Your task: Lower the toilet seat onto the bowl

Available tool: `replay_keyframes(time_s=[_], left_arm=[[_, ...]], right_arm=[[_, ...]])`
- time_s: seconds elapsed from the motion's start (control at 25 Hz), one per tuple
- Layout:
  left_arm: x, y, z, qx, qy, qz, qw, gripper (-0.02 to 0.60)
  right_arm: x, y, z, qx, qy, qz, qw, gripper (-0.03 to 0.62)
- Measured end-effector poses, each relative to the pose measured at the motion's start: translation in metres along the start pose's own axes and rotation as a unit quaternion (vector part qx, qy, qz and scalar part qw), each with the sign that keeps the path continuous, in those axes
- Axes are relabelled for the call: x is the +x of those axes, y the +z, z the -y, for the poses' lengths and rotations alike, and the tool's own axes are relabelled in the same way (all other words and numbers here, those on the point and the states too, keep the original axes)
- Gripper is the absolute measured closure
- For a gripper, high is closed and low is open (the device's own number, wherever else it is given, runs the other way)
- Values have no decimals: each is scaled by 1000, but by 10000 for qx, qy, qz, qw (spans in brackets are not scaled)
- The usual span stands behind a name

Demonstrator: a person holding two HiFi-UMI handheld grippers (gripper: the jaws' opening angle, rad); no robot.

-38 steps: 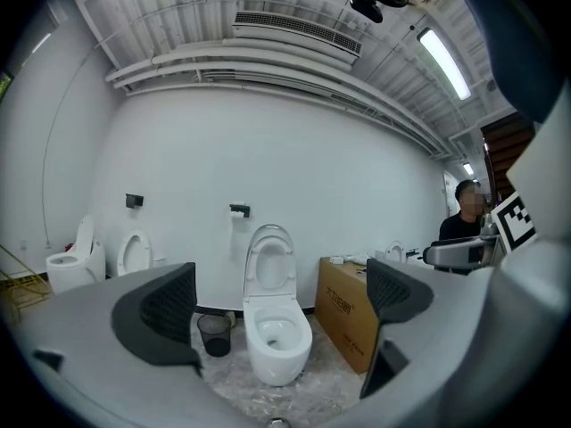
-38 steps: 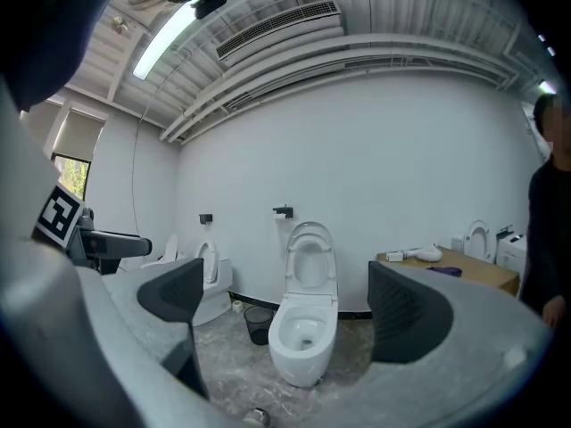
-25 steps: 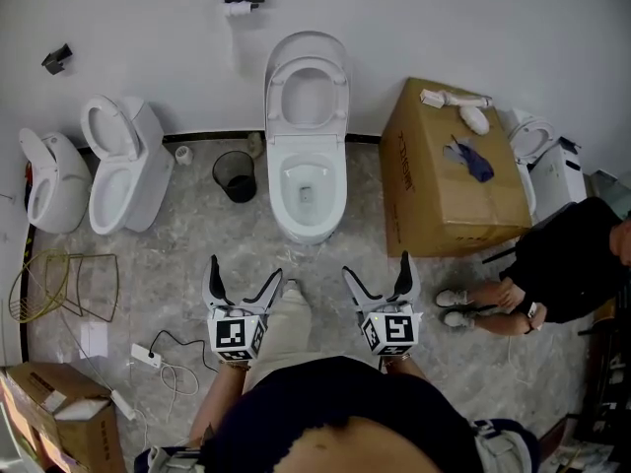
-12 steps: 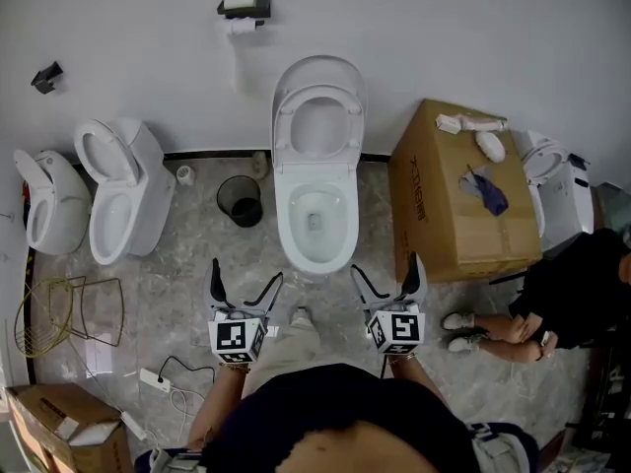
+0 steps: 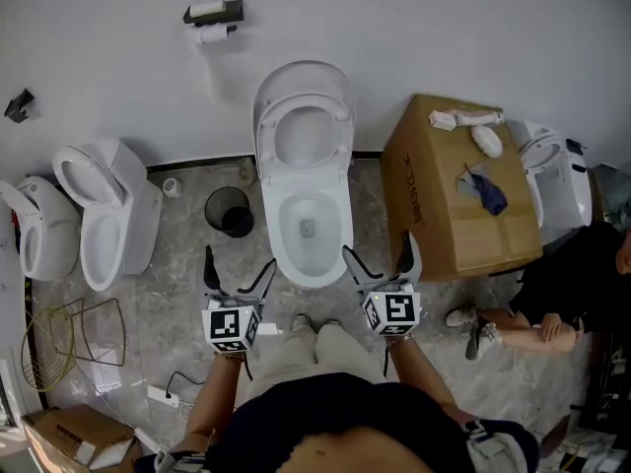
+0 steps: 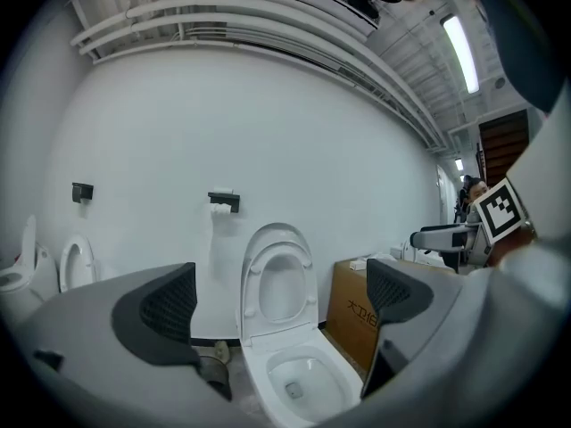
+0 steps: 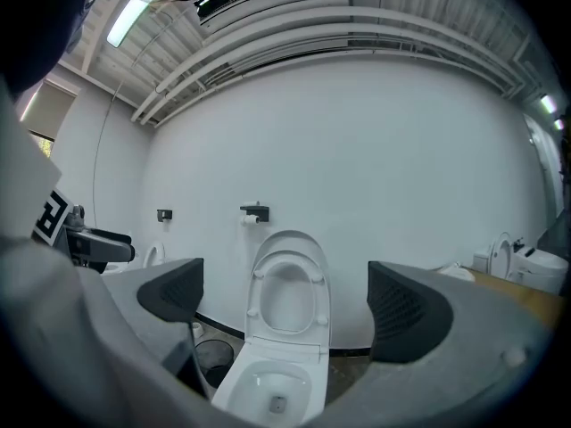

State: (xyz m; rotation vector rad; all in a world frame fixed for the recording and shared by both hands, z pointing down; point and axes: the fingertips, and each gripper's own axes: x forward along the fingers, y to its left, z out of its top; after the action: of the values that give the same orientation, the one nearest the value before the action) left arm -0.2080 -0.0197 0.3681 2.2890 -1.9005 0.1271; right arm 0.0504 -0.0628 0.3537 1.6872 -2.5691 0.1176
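Straight ahead of the person stands the white toilet, its bowl [image 5: 308,227] open and holding only a little water over the drain hole. The toilet seat [image 5: 341,134] is raised, leaning back against the lid [image 5: 301,75] at the wall. Its long axis runs upright from the hinge at the back of the bowl, and the ring's opening faces the person.

The left gripper [image 5: 240,264] hovers just short of the bowl's front left. Its fingers are spread wide with nothing between them, and its own view shows the toilet framed in the gap, well beyond the pads. The right gripper [image 5: 378,249] hangs at the bowl's front right, likewise gaping and empty-handed, with the raised seat seen between its pads.

Left of the bowl sits a round black waste bin [image 5: 229,211]. Its inside is too dark to say whether it holds anything. Right of the bowl is a large cardboard box [image 5: 444,215], closed, with a blue cloth [image 5: 485,191] and some white pieces [image 5: 473,126] lying on top. At the lower left corner, a smaller cardboard box [image 5: 59,432] is open with white scraps inside.

A toilet-roll holder [image 5: 212,13] hangs on the wall above. Two more toilets [image 5: 104,215] stand to the left, both with lids up, near a wire rack [image 5: 74,333]. A seated person [image 5: 572,274] is at the far right.
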Motion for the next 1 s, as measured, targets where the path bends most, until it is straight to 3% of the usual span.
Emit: replay_keyframes(time_s=[0.44, 1.0], left_arm=[[99, 13, 6, -89, -139, 113, 9998, 17], [219, 6, -23, 88, -307, 64, 9995, 17]], right_arm=[[98, -9, 38, -92, 251, -68, 9996, 39], [221, -32, 75, -239, 379, -228, 9987, 39]])
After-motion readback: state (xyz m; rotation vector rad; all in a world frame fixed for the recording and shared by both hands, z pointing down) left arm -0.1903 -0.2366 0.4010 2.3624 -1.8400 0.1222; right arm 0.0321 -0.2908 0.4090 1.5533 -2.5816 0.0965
